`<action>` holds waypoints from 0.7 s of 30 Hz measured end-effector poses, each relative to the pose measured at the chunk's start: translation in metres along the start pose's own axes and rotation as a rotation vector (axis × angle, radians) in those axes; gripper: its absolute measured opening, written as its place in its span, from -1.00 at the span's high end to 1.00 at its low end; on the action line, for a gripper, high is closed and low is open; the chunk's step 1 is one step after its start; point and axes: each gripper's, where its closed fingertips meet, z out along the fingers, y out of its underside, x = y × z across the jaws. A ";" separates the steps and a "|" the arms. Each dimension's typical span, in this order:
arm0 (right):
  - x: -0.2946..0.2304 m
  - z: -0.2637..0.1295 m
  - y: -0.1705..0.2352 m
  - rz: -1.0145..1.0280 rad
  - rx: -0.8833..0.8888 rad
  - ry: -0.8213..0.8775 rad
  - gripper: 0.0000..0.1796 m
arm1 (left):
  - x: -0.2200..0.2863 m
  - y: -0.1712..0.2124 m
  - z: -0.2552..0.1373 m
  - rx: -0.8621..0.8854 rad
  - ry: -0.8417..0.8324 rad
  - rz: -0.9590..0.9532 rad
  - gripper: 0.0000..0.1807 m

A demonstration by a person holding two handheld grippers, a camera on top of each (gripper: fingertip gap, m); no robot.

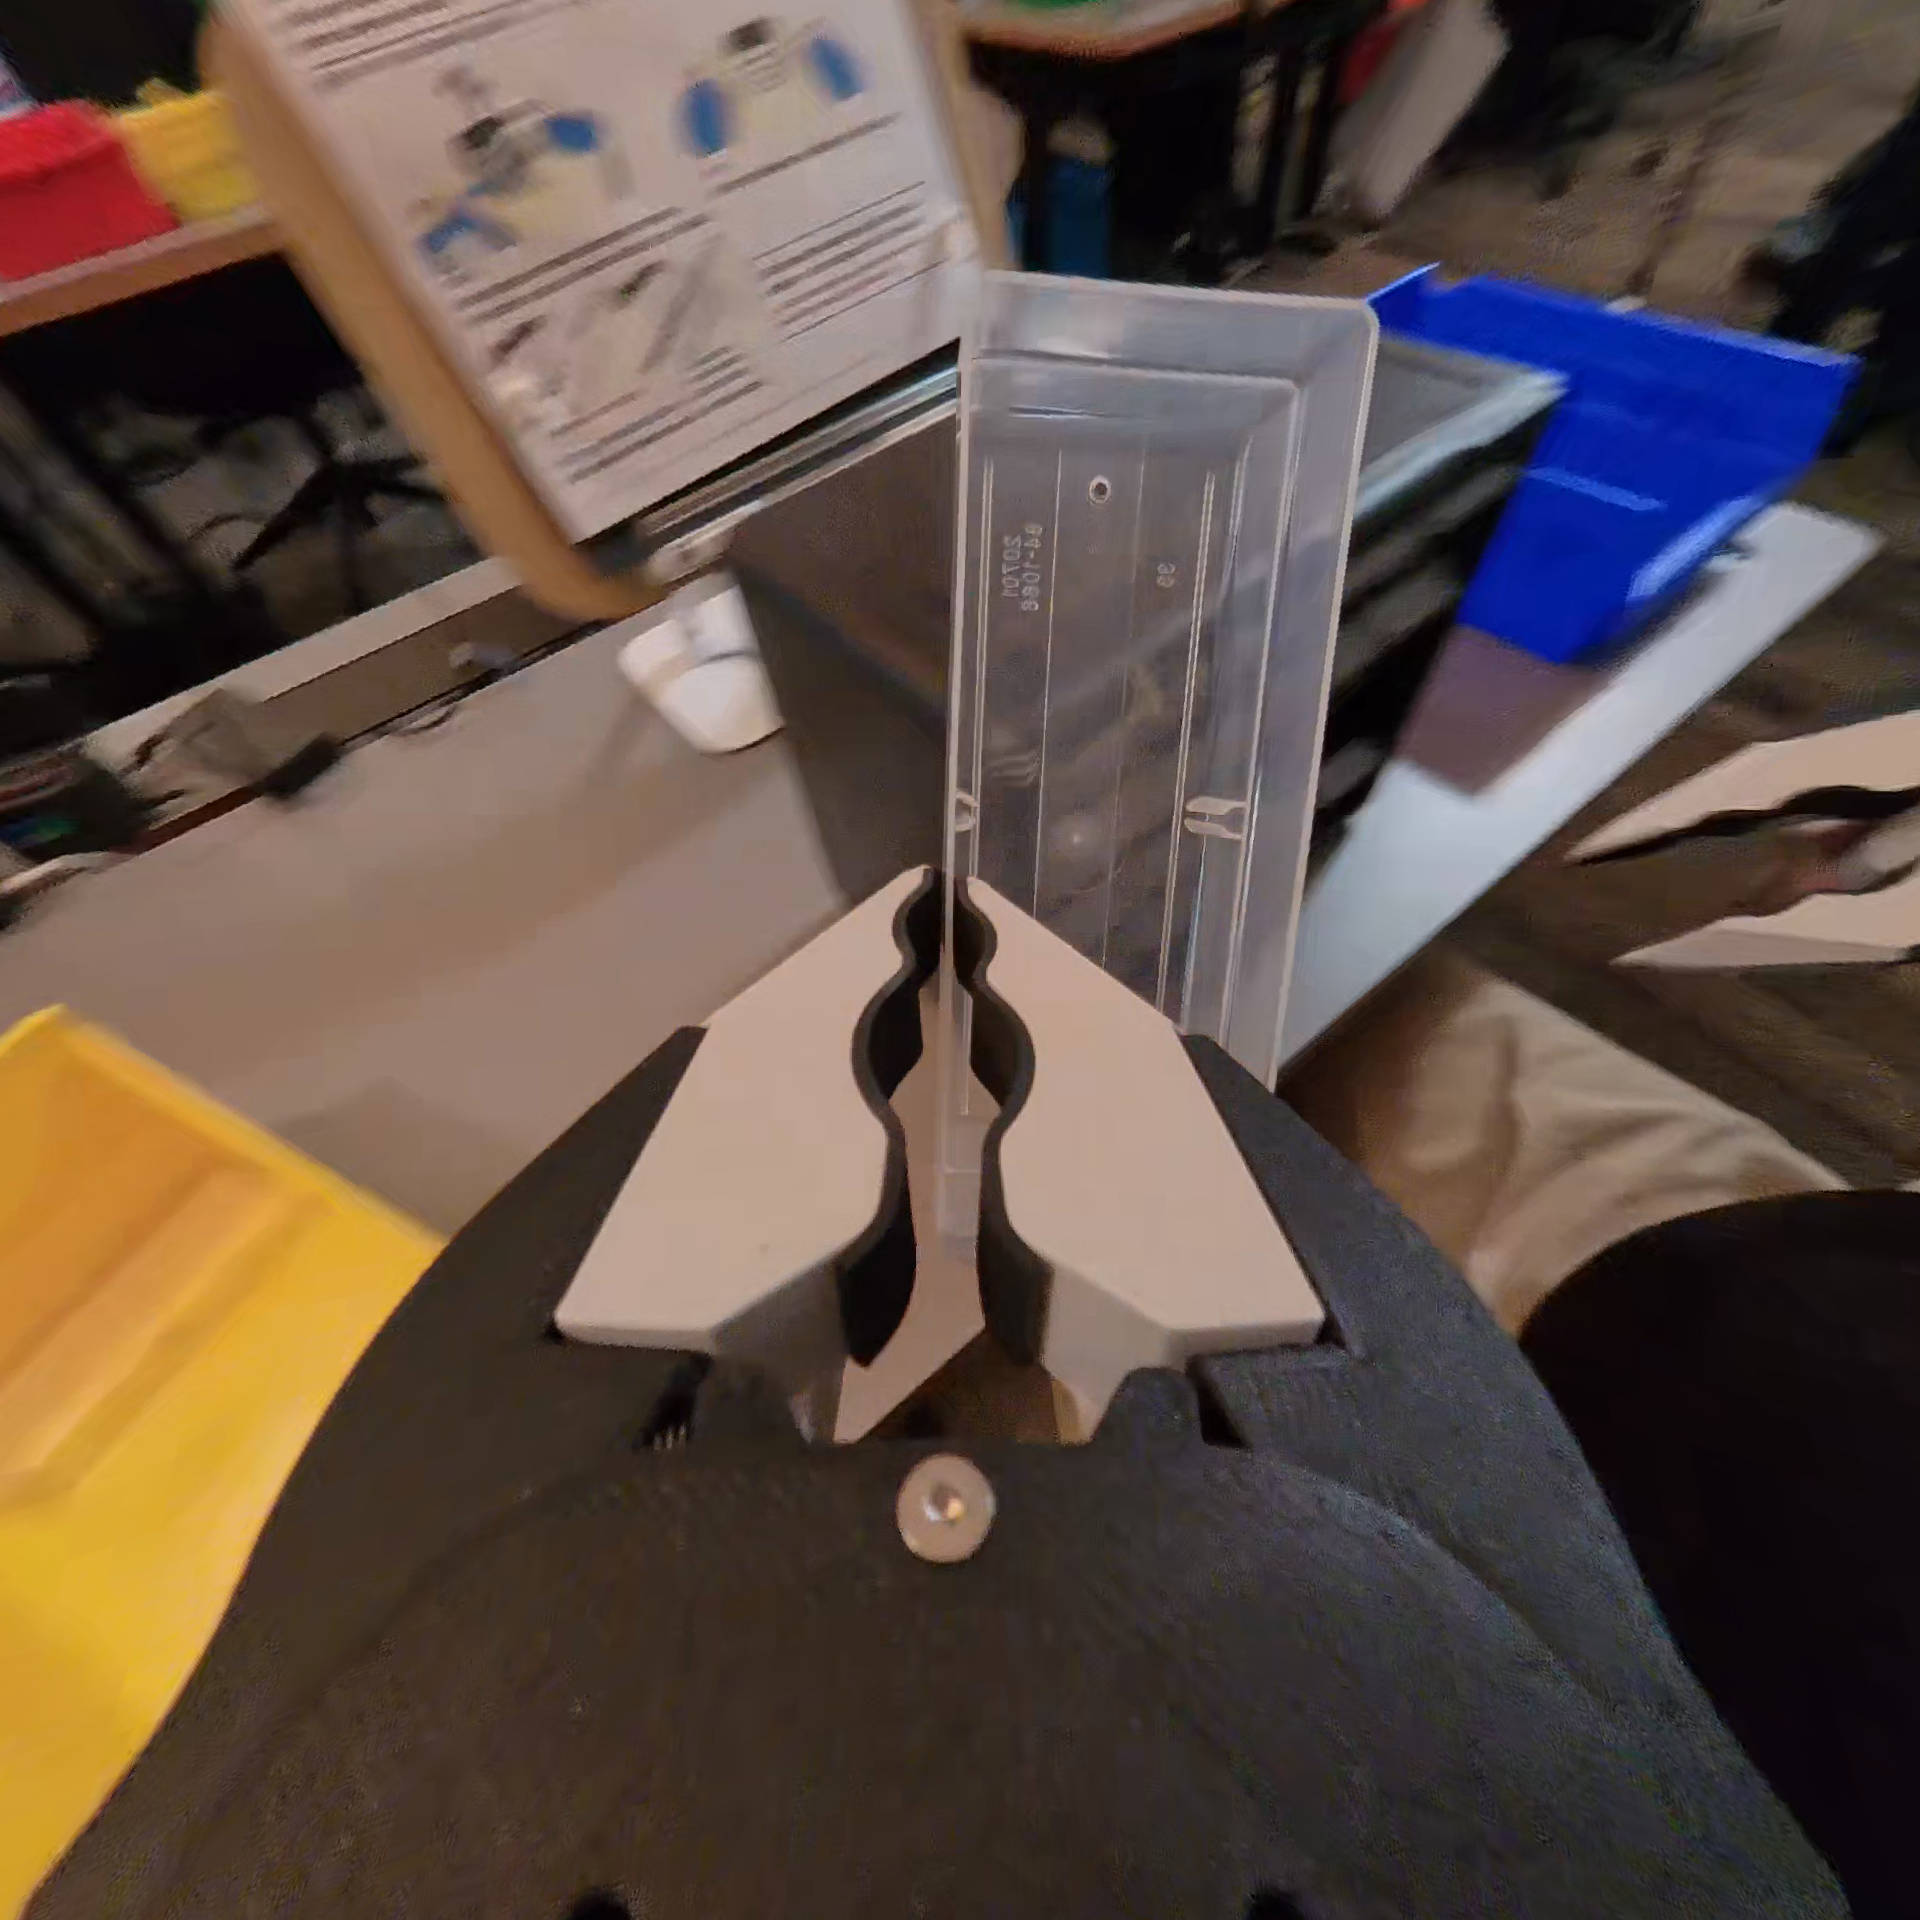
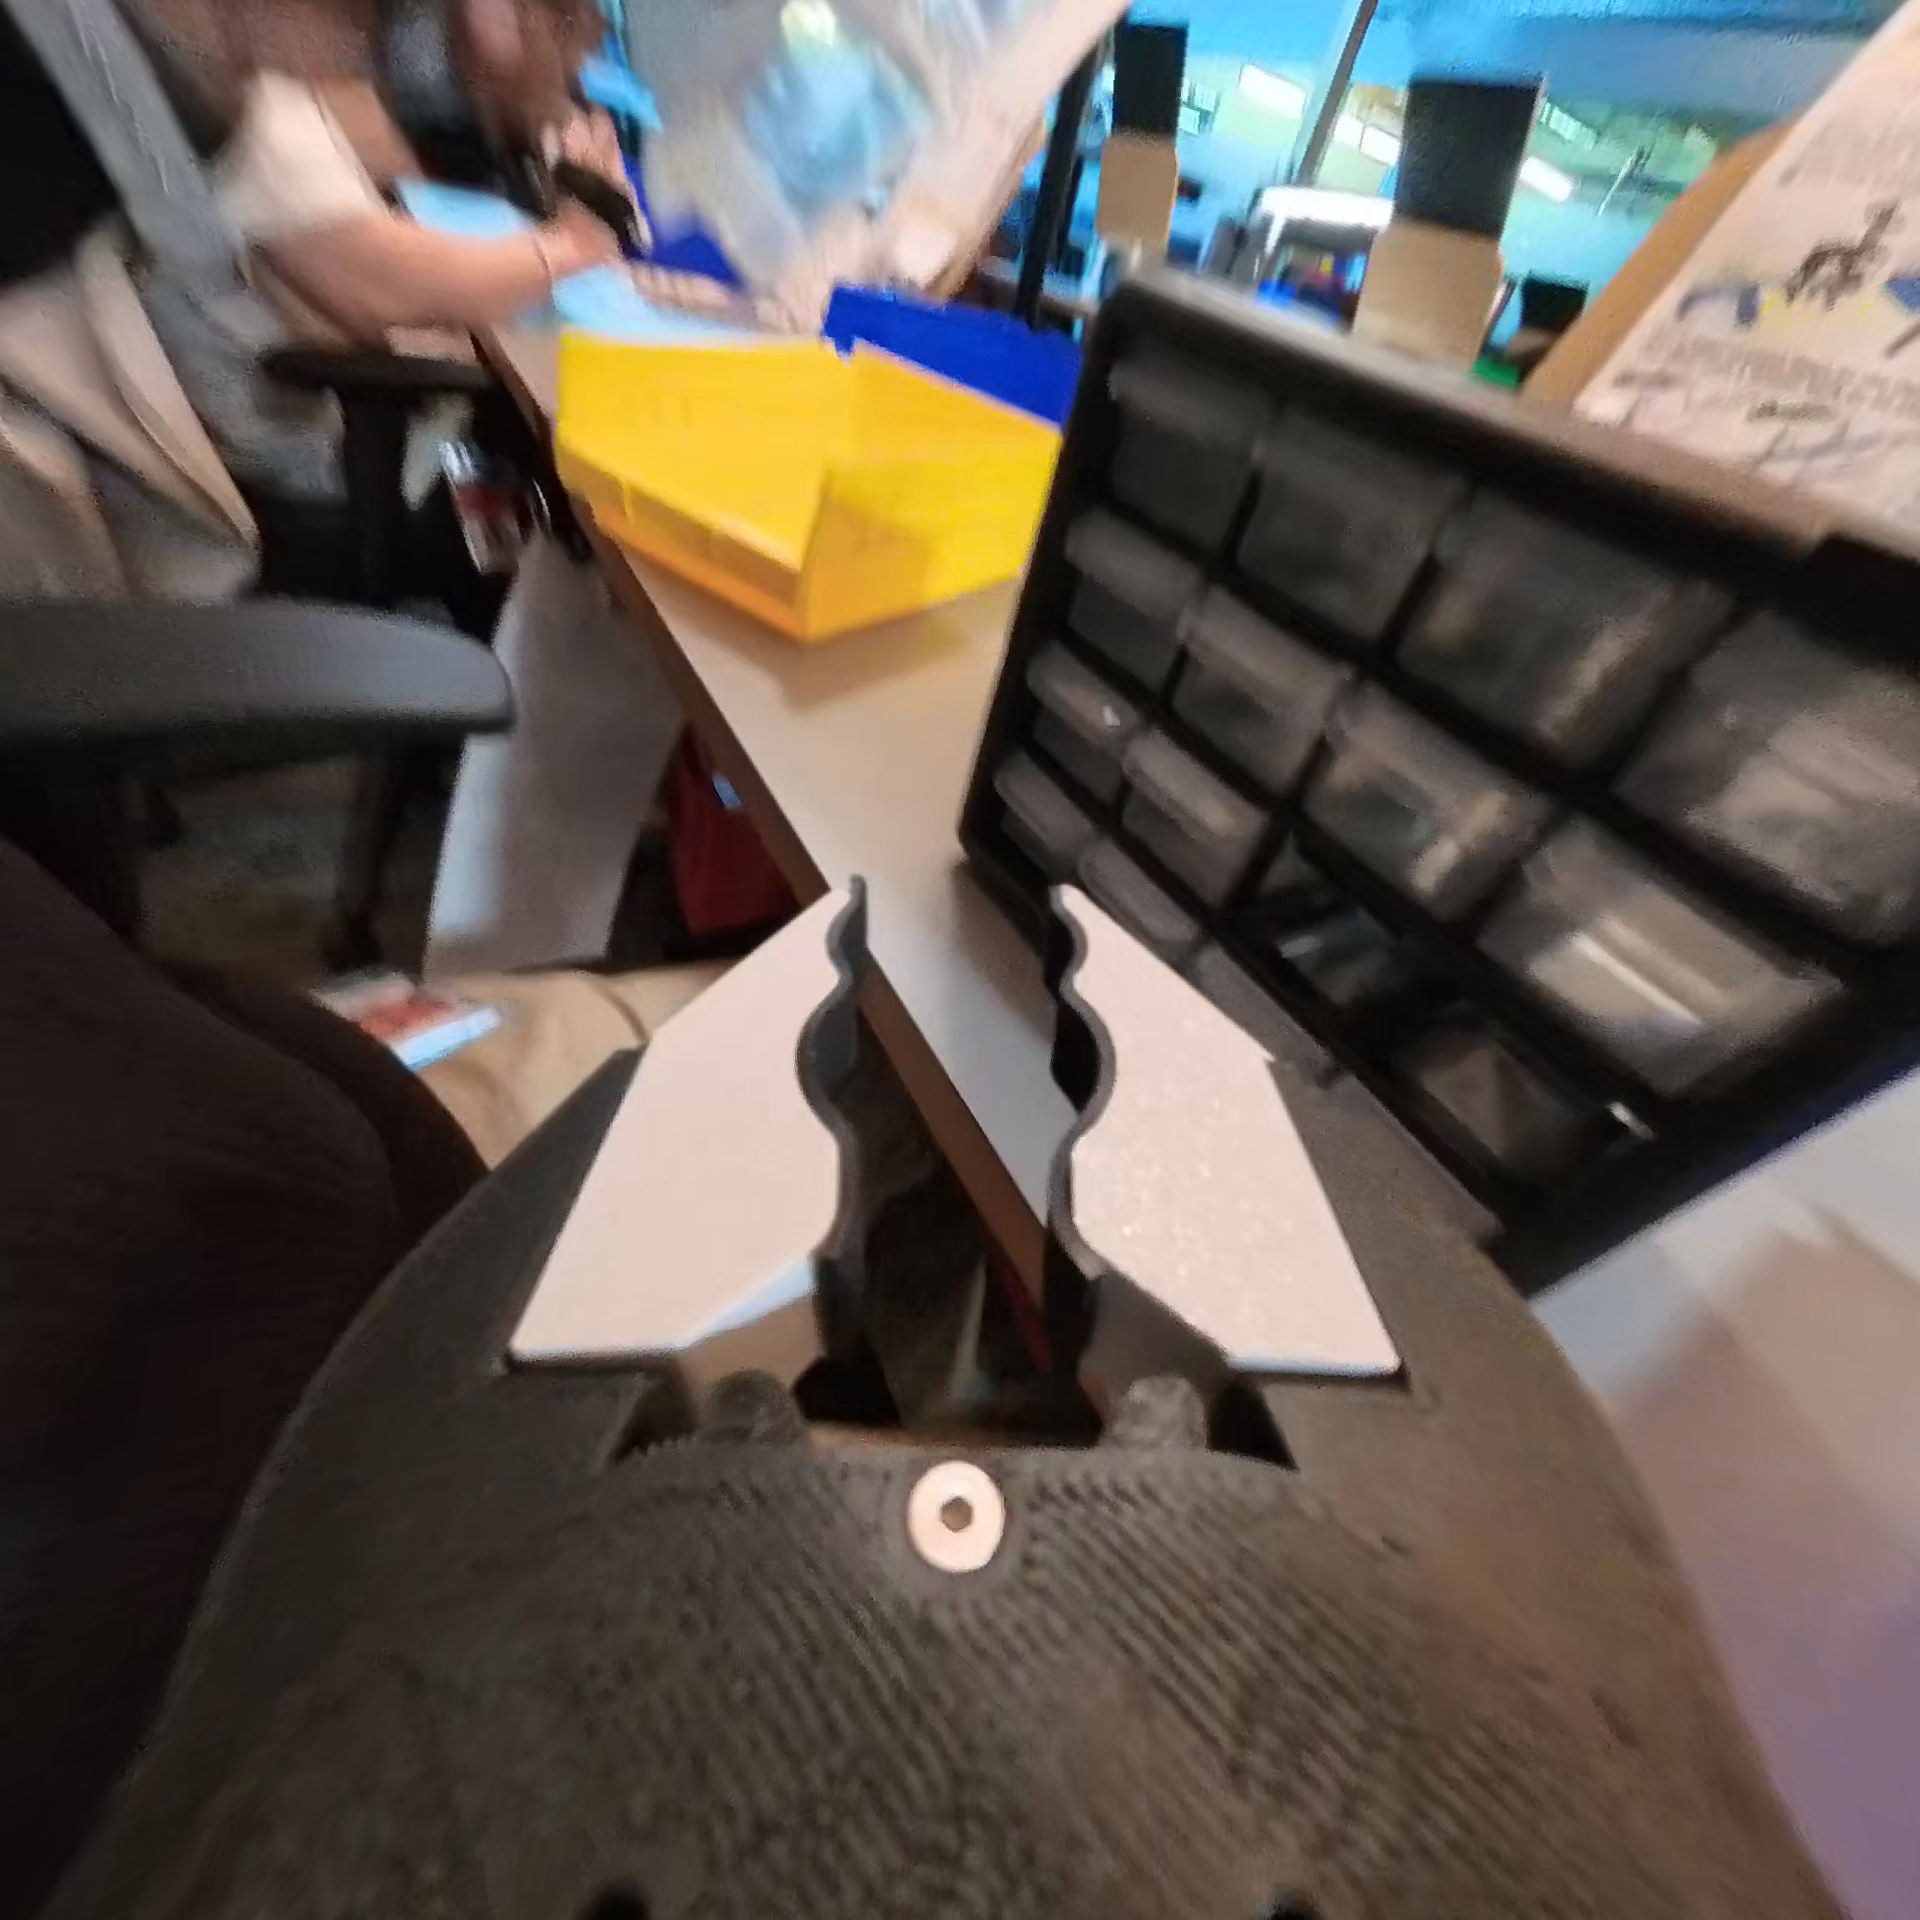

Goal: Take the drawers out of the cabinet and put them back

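My left gripper (image 1: 948, 883) is shut on the thin side wall of a clear plastic drawer (image 1: 1143, 644). It holds the drawer up on edge in the air, with the hollow side towards the camera. Behind the drawer is the dark side of the black cabinet (image 1: 862, 644). In the right wrist view the cabinet (image 2: 1455, 665) stands on the table (image 2: 904, 748), its front filled with several clear drawers. My right gripper (image 2: 958, 899) is open and empty over the table's front edge, just left of the cabinet's lower corner. It also shows at the right edge of the left wrist view (image 1: 1595, 909).
A yellow bin (image 2: 790, 488) sits on the table left of the cabinet and shows near the left gripper (image 1: 135, 1299). A blue bin (image 1: 1642, 468) lies beyond the cabinet. A printed board (image 1: 623, 260) leans behind. A person reaches over the far table end (image 2: 416, 270). A chair armrest (image 2: 239, 665) is at left.
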 end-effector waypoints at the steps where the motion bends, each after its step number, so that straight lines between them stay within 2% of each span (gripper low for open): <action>1: -0.007 0.001 -0.014 0.018 0.045 -0.003 0.56 | 0.025 0.000 0.006 0.032 0.033 0.012 1.00; 4: -0.029 -0.001 -0.043 -0.022 0.135 -0.002 0.47 | 0.090 0.012 0.033 0.115 0.127 0.003 1.00; 7: -0.044 -0.002 -0.050 -0.154 0.161 0.030 0.46 | 0.126 0.022 0.060 0.220 0.176 -0.171 1.00; 9: -0.053 0.003 -0.041 -0.231 0.118 0.020 0.45 | 0.137 0.032 0.077 0.230 0.216 -0.320 1.00; 12: -0.067 0.011 -0.023 -0.234 0.060 -0.041 0.38 | 0.141 0.057 0.101 0.157 0.211 -0.433 1.00; 16: -0.065 0.019 -0.009 -0.296 0.001 -0.020 0.39 | 0.139 0.078 0.119 0.093 0.129 -0.416 1.00; 18: -0.056 0.024 0.001 -0.429 -0.074 0.059 0.42 | 0.145 0.086 0.128 0.075 0.110 -0.406 1.00; 21: -0.048 0.031 0.021 -0.629 -0.212 0.146 0.55 | 0.147 0.109 0.143 0.037 0.057 -0.386 1.00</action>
